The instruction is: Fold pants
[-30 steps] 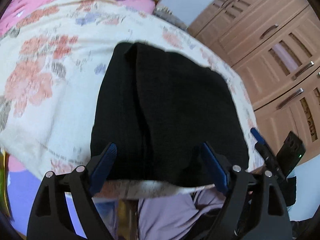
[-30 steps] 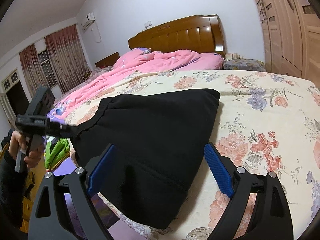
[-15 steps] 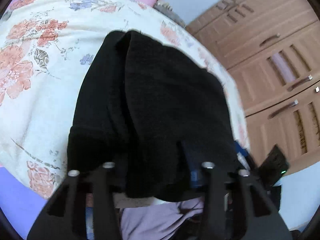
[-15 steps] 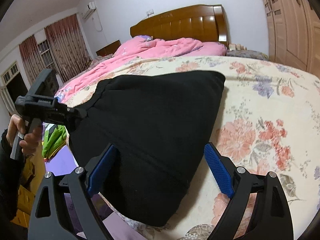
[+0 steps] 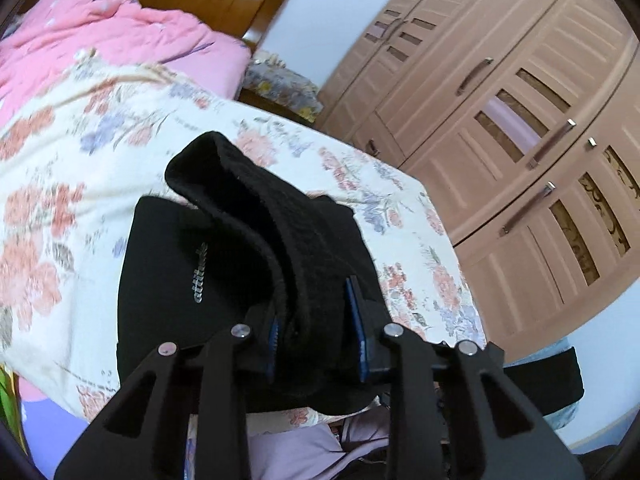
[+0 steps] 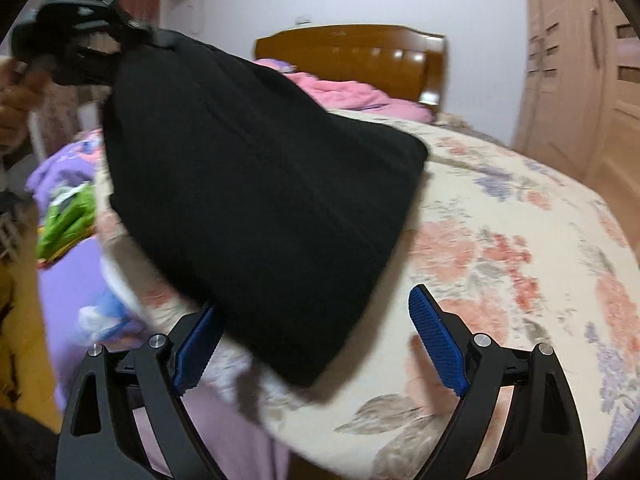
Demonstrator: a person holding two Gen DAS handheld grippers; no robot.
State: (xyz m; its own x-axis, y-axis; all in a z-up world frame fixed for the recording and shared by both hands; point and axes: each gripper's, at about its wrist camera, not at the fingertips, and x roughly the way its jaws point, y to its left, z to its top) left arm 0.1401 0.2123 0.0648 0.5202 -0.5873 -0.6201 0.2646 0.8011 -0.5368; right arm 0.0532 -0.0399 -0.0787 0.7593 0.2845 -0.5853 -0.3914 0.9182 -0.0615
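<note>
Black pants, no readable writing

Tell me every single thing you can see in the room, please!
pants: one, black, on the bedspread, one edge lifted by the left gripper
bedspread: one, cream with pink and purple flowers, covering the bed
quilt: one, pink, bunched near the headboard
headboard: one, brown wood, at the far end of the bed
wardrobe: one, light brown, metal handles, beside the bed
green cloth: one, beside the bed, too blurred to name
left gripper: black with blue pads, jaws just closed on the pants' edge
right gripper: black with blue pads, open, at the pants' near corner
hand: one, holding the left gripper
</note>
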